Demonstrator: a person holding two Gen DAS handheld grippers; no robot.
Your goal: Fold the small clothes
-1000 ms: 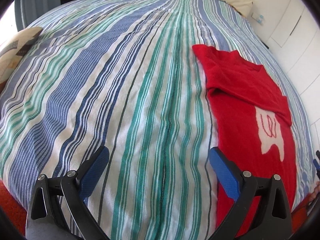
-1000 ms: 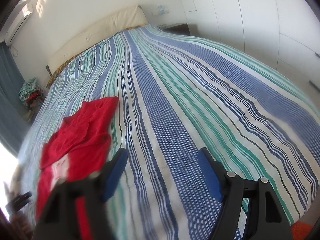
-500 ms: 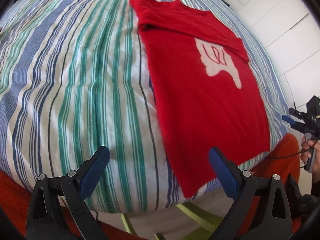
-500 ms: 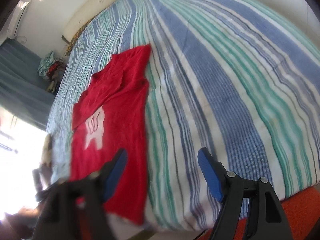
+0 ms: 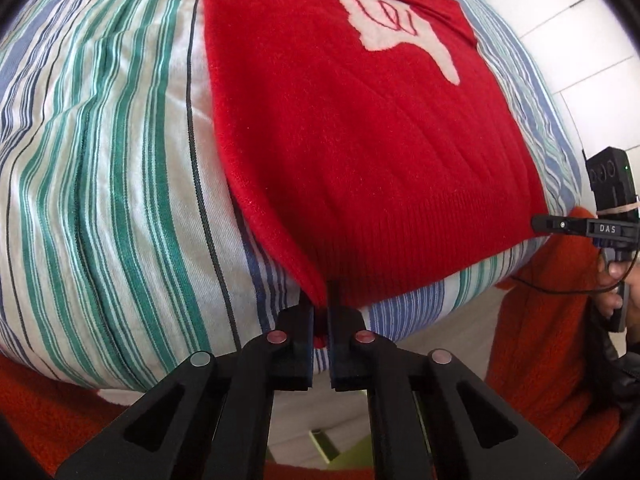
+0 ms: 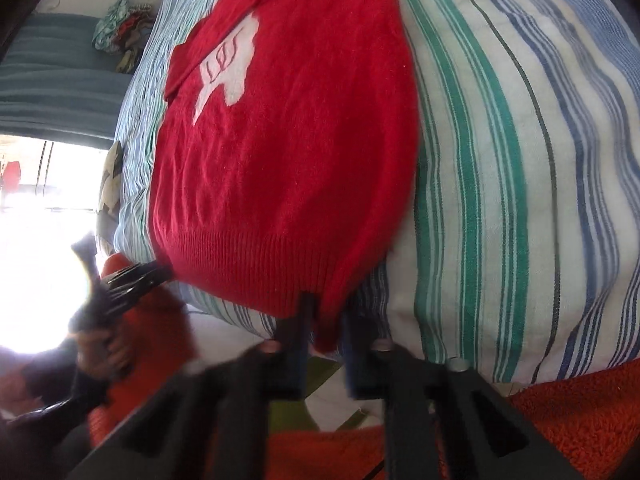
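A red sweater with a white motif lies flat on the striped bed cover, its ribbed hem at the bed's near edge. My left gripper is closing its jaws on the hem's left corner, and red cloth is pinched between the pads. At the opposite hem corner the right gripper shows at the frame's edge. In the right wrist view the sweater hangs over the edge, and my right gripper, blurred, is closing its jaws with the hem's corner between them. The left gripper holds the far corner.
Orange fuzzy fabric lies below the bed's edge on both sides. White cupboard doors stand beyond the bed. A heap of clothes, a patterned pillow and a bright window are at the left. A hand grips the right tool.
Both grippers came down to the bed's near edge and tipped downward. Their jaws went from wide open to closed on the sweater's two hem corners.
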